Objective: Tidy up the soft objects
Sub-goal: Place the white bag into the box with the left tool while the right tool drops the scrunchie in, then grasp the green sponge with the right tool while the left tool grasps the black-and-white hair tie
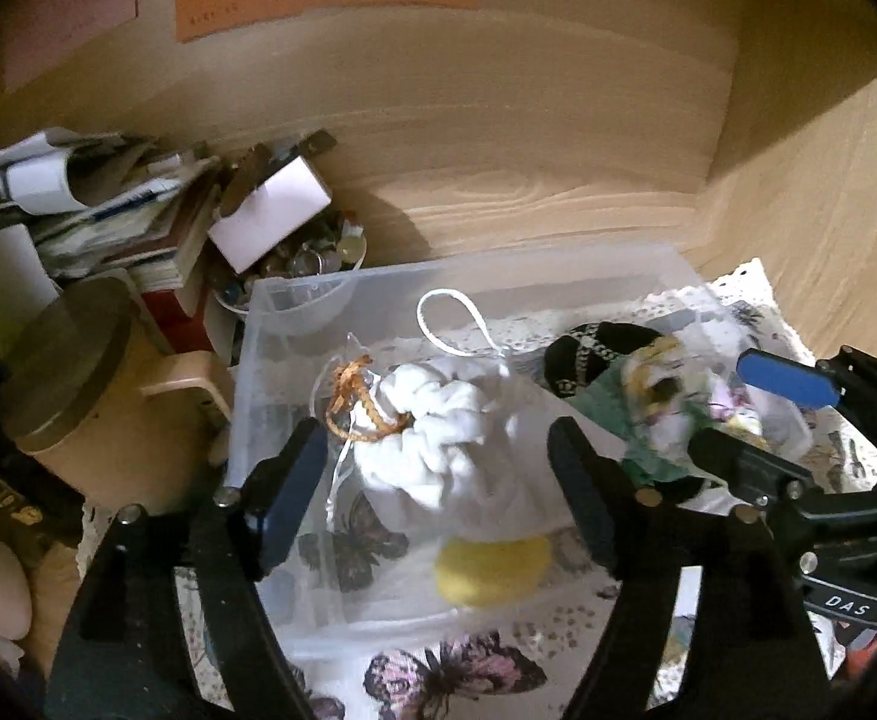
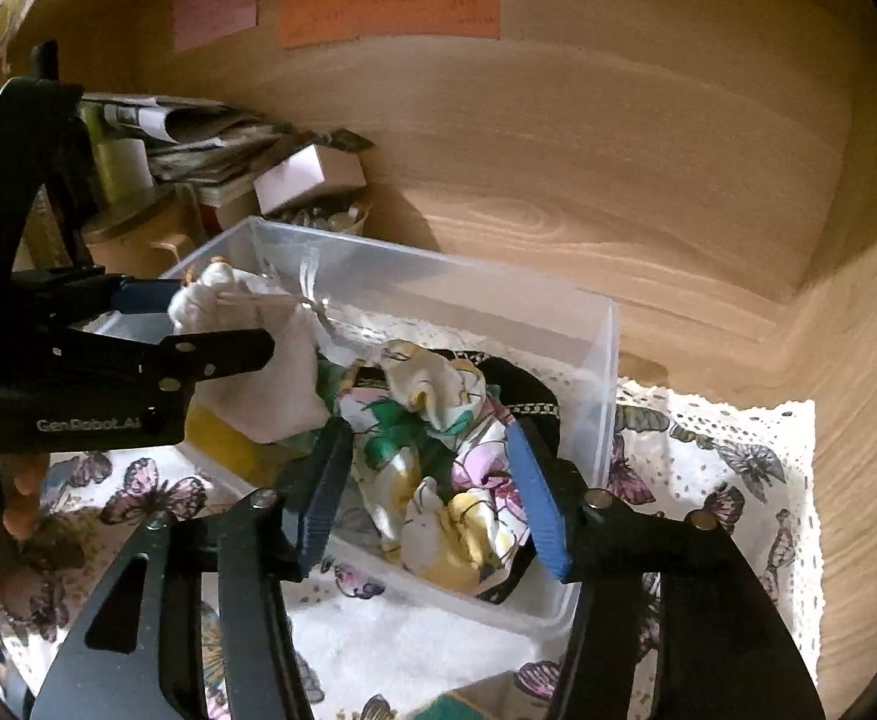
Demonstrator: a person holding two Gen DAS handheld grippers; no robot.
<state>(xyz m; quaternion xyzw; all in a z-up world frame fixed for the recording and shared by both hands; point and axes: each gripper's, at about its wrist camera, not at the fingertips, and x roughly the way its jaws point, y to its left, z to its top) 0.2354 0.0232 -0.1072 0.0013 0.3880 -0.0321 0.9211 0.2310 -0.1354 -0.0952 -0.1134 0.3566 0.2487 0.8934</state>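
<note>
A clear plastic bin [image 1: 270,300] [image 2: 606,372] sits on a butterfly-print cloth [image 2: 708,468]. In it lie a white knotted cloth in a sheer drawstring pouch [image 1: 432,420] [image 2: 246,324], a yellow sponge [image 1: 489,564], a floral scarf [image 2: 438,480] [image 1: 666,396] and a black piece with patterned trim [image 1: 594,348]. My left gripper [image 1: 438,498] is open, its fingers either side of the white pouch. My right gripper [image 2: 432,492] is open over the floral scarf, fingers on both sides of it.
To the left stand a round beige container with a lid [image 1: 72,372], stacked papers and books [image 1: 78,204], a white box [image 1: 270,216] and a bowl of small metal bits [image 1: 318,258]. Wooden walls with coloured sticky notes [image 2: 390,6] close the back and right.
</note>
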